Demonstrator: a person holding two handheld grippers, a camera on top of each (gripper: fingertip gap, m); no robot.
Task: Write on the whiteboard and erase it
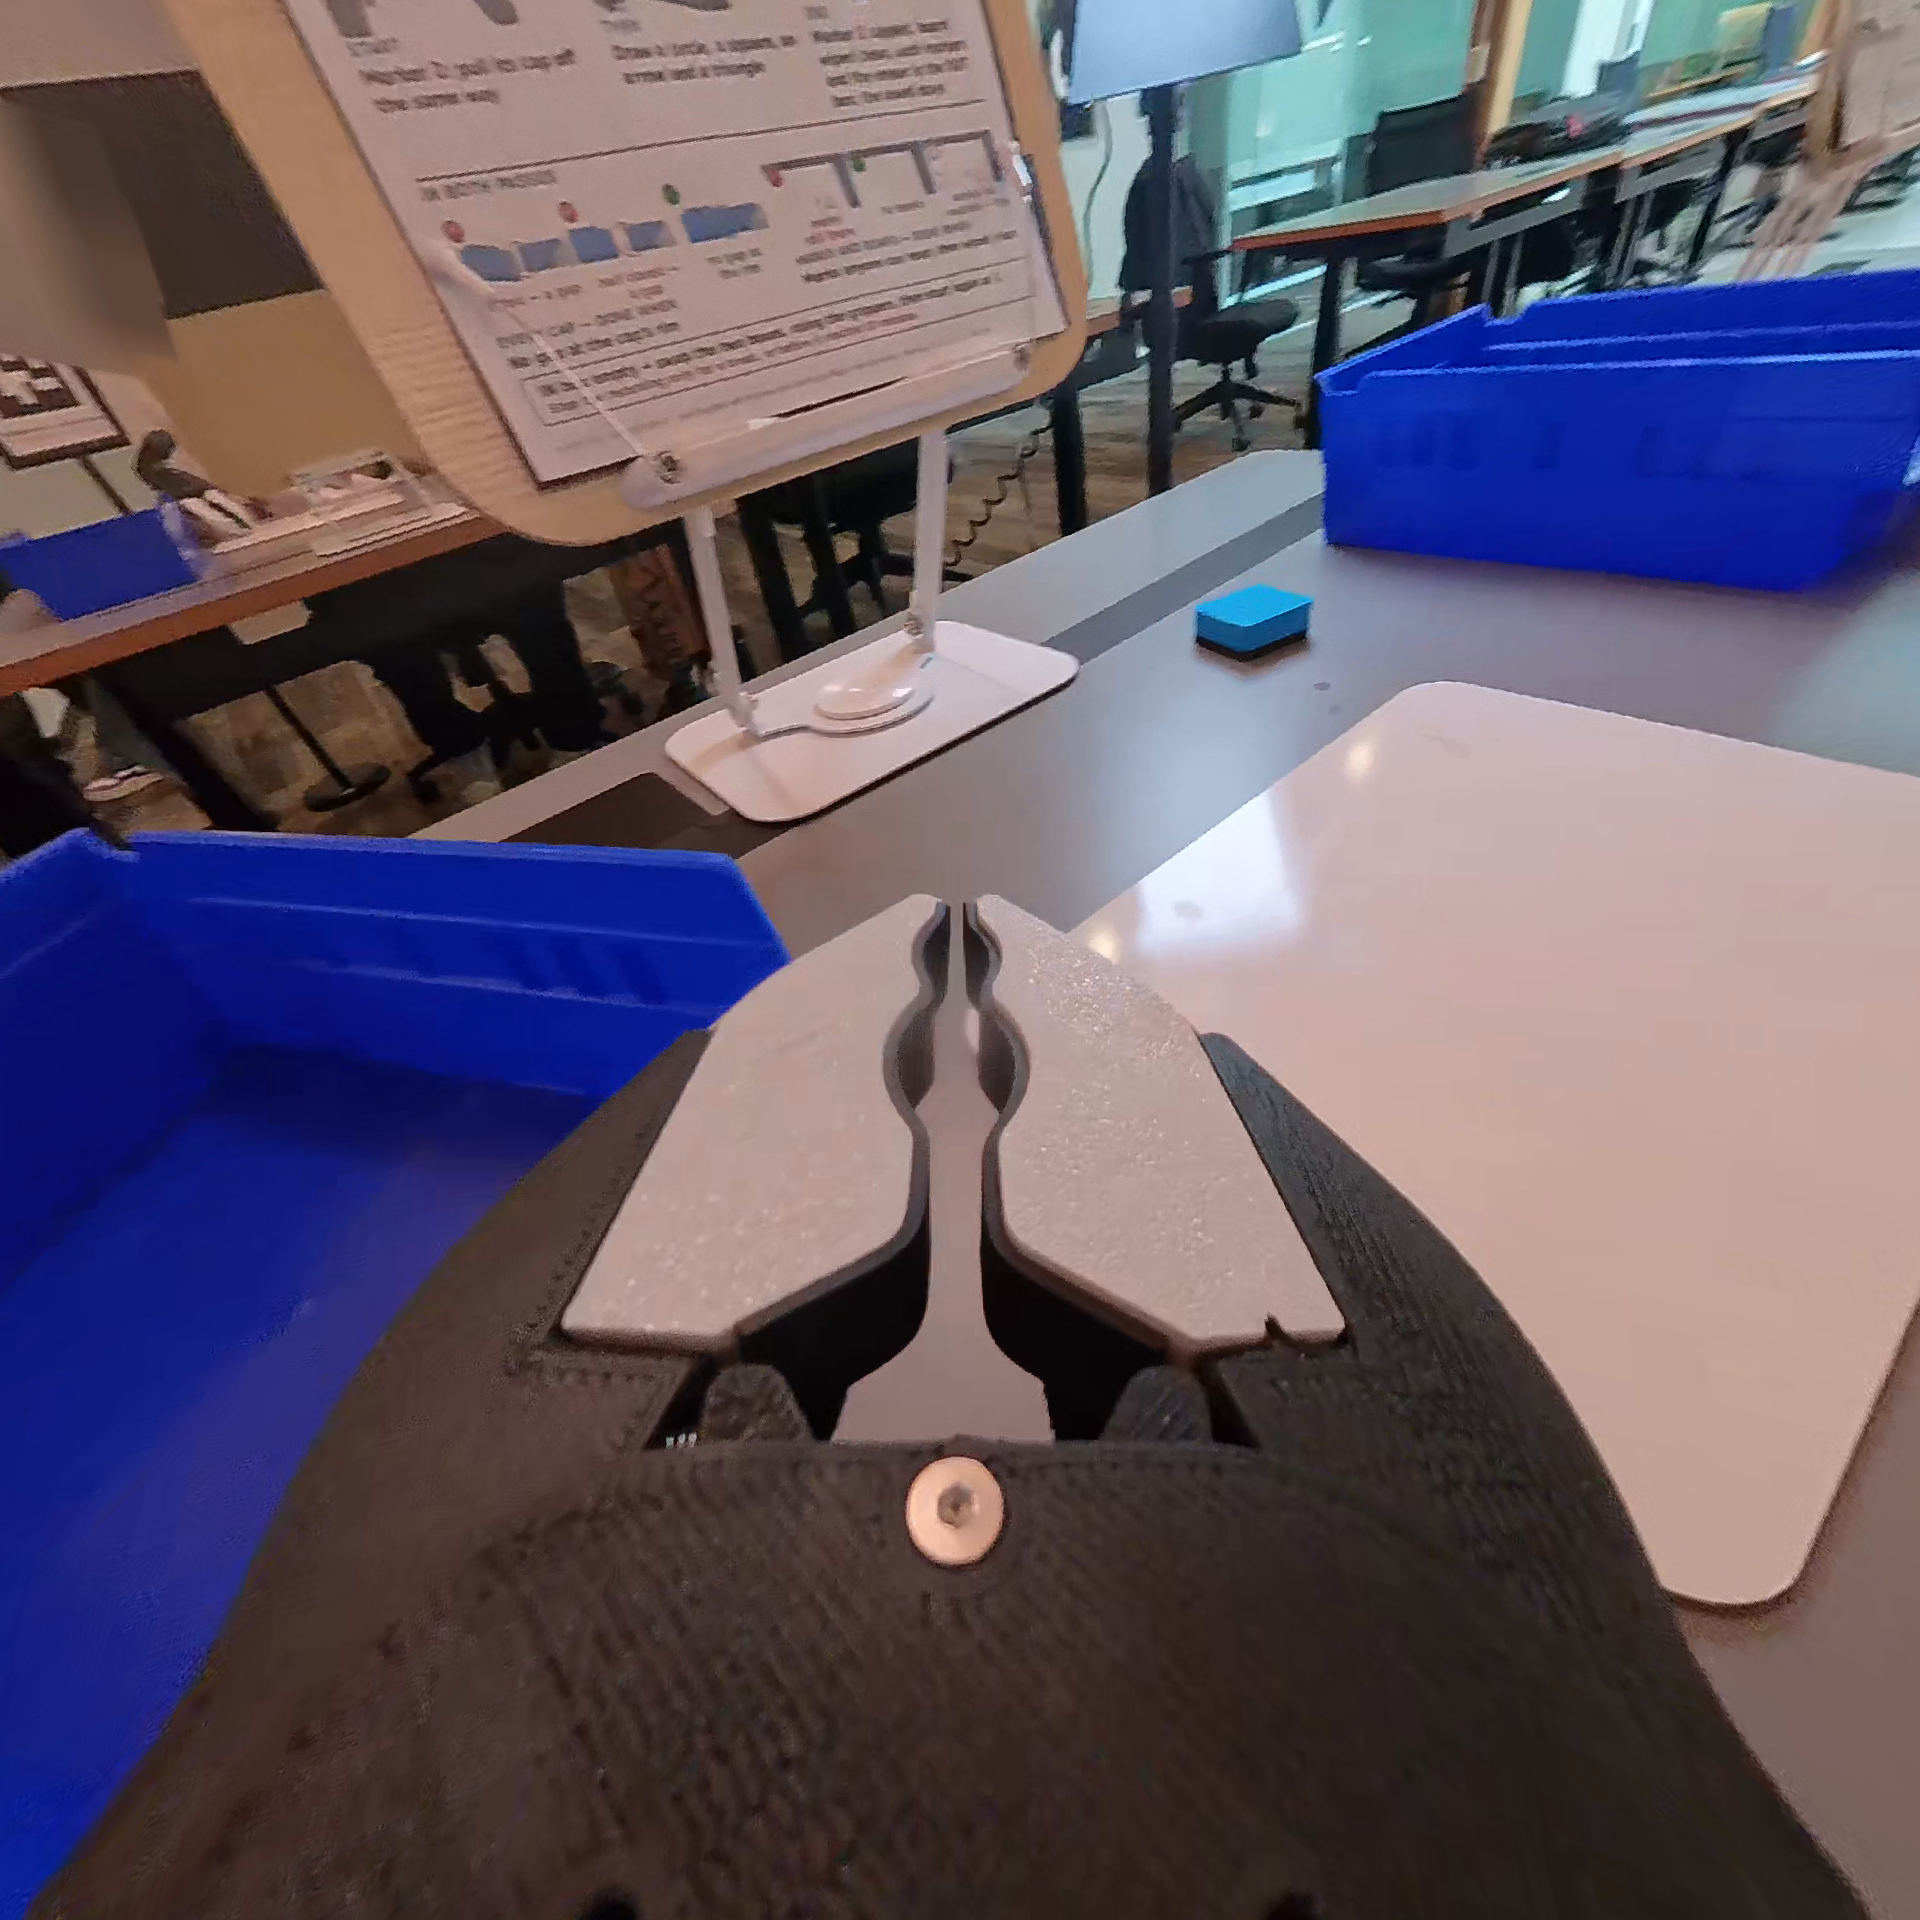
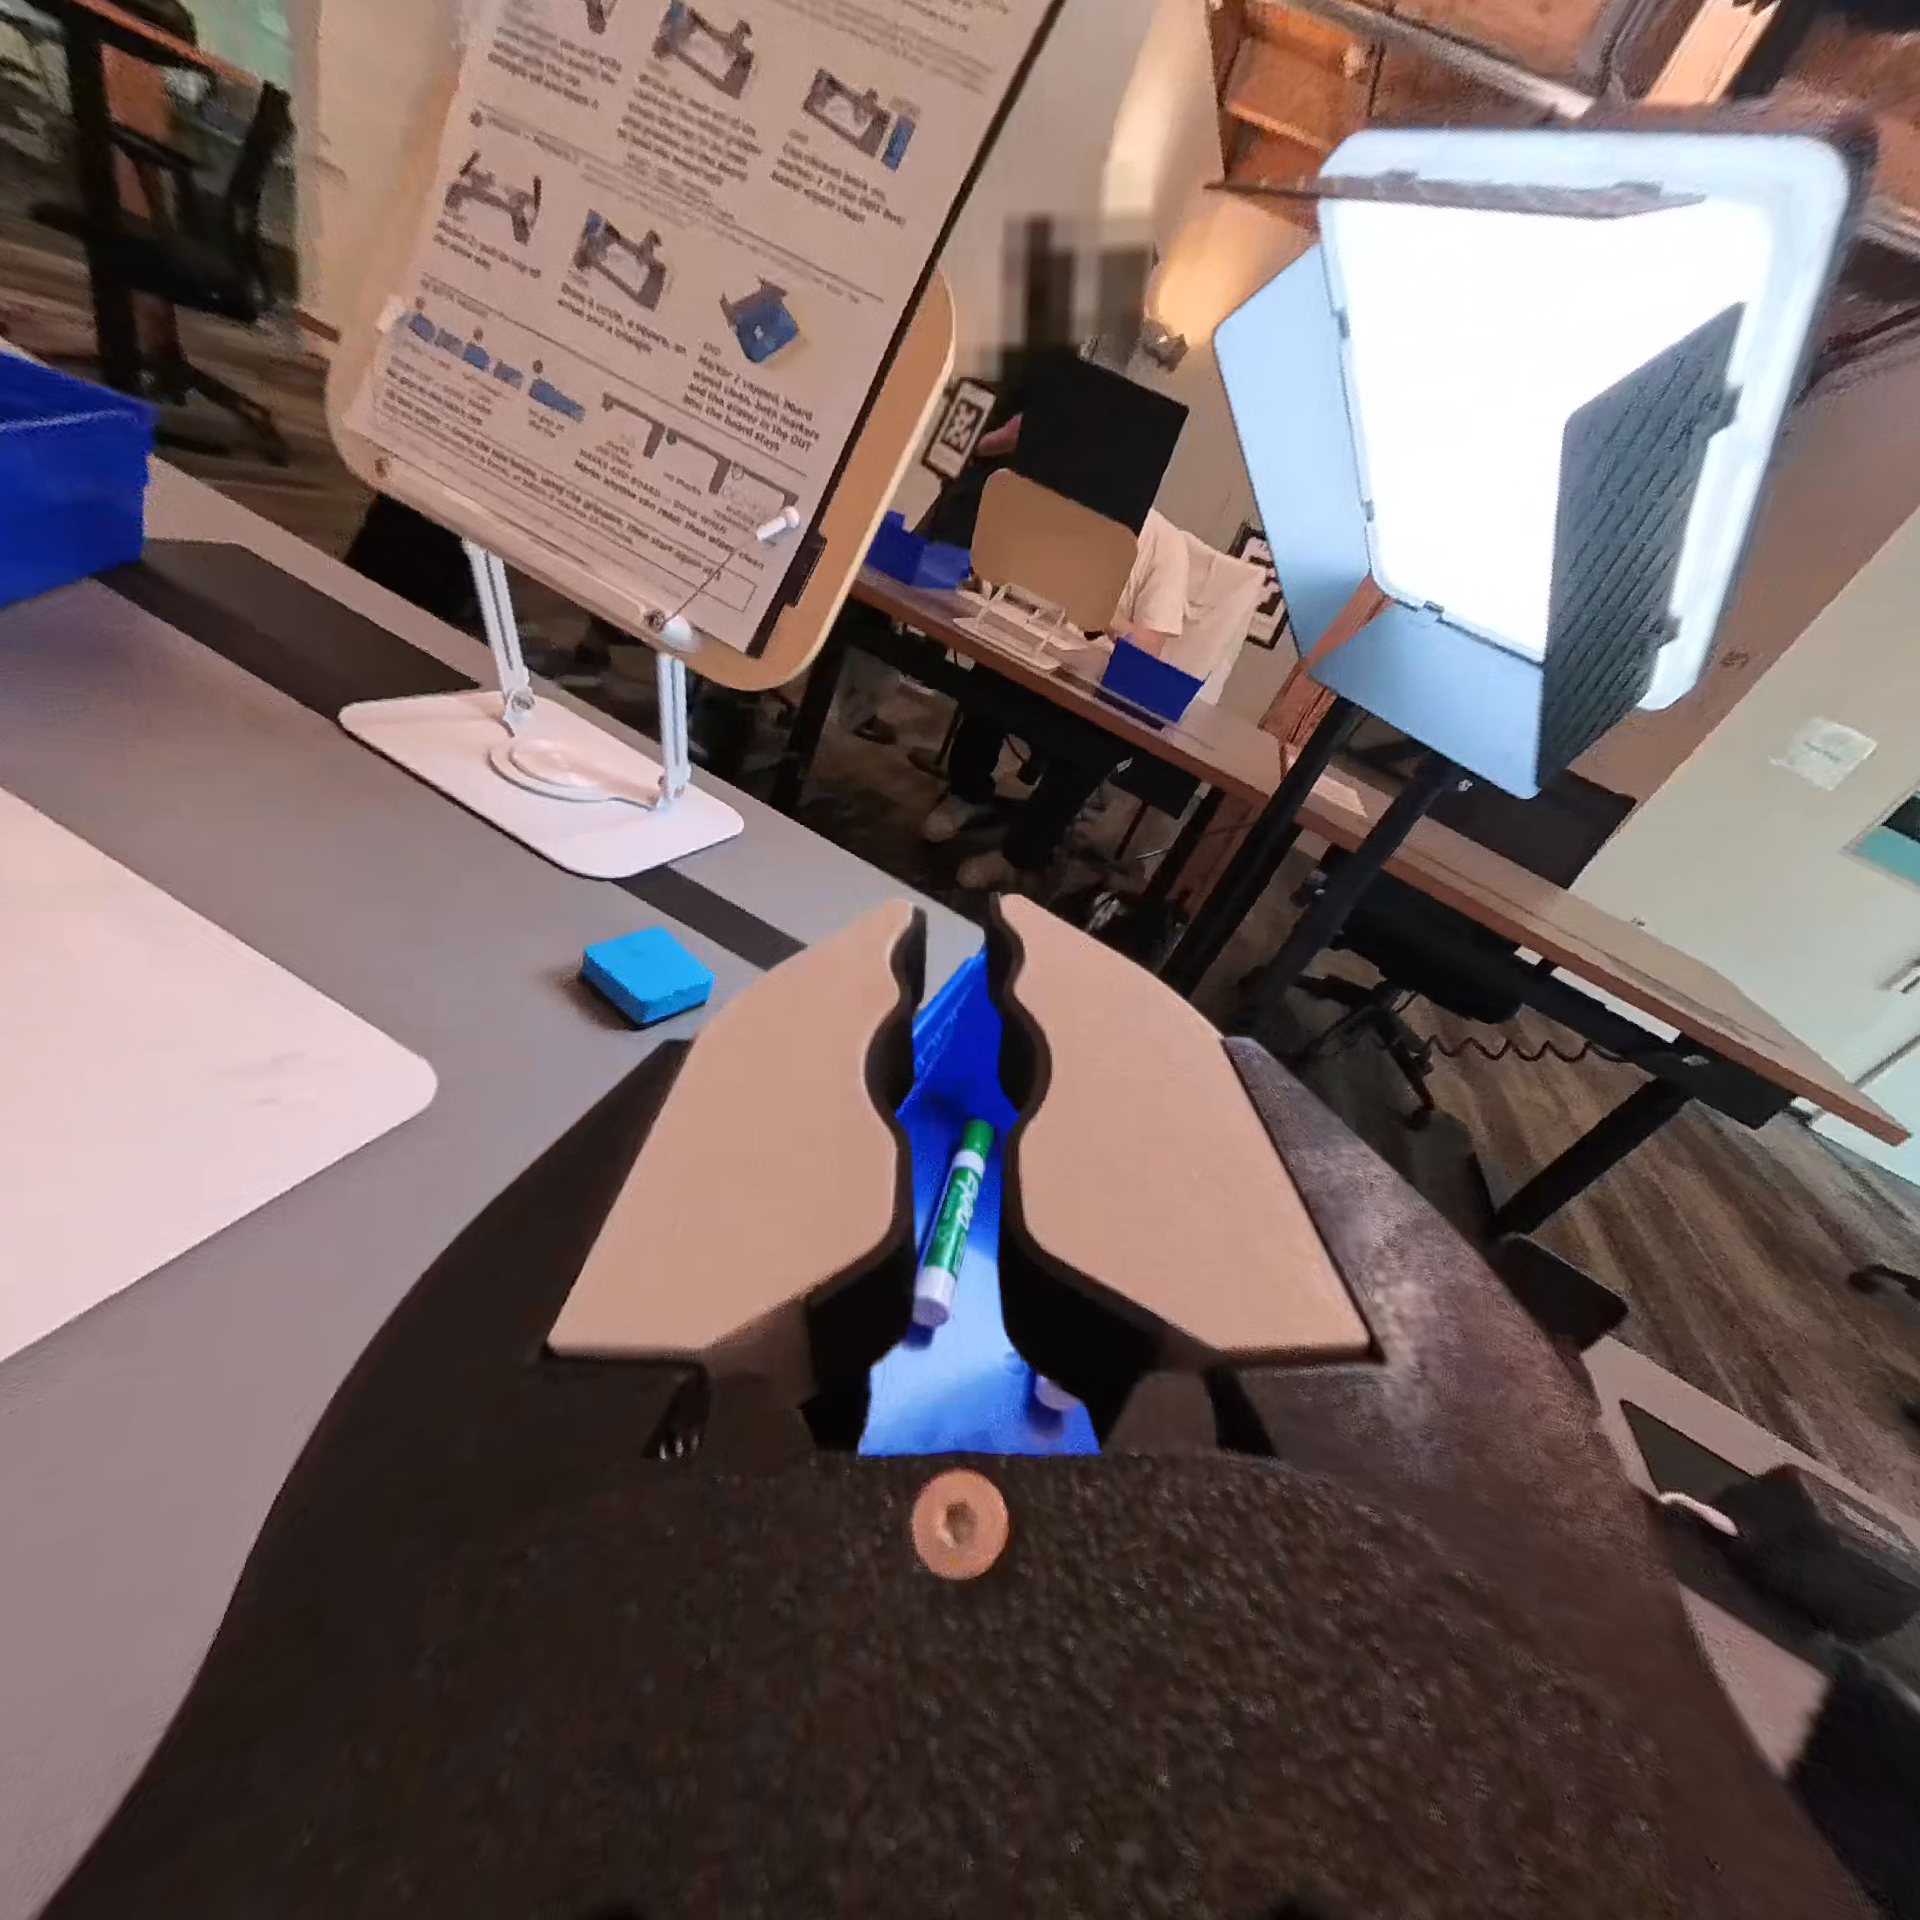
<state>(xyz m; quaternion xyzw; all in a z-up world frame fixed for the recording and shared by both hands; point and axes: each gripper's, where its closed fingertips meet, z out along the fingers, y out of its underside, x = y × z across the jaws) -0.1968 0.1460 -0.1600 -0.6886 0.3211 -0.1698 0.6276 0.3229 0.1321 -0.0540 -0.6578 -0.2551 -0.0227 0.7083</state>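
Whiteboard (image 1: 1507, 1091) is laid flat on table (image 1: 1091, 748), nothing written yet | eraser (image 1: 1252, 618) is kept past it, untouched | green marker (image 2: 954, 1221) is seen in bin (image 2: 951, 1013) under right gripper (image 2: 954, 914), jaws slightly apart, empty | left gripper (image 1: 958, 914) nearly closed, empty | all steps are left.

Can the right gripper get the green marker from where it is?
Probably yes. The right gripper hangs right above the green marker, which lies in the blue bin, with nothing over it. Its jaws look nearly closed, so they would need to open wider first.
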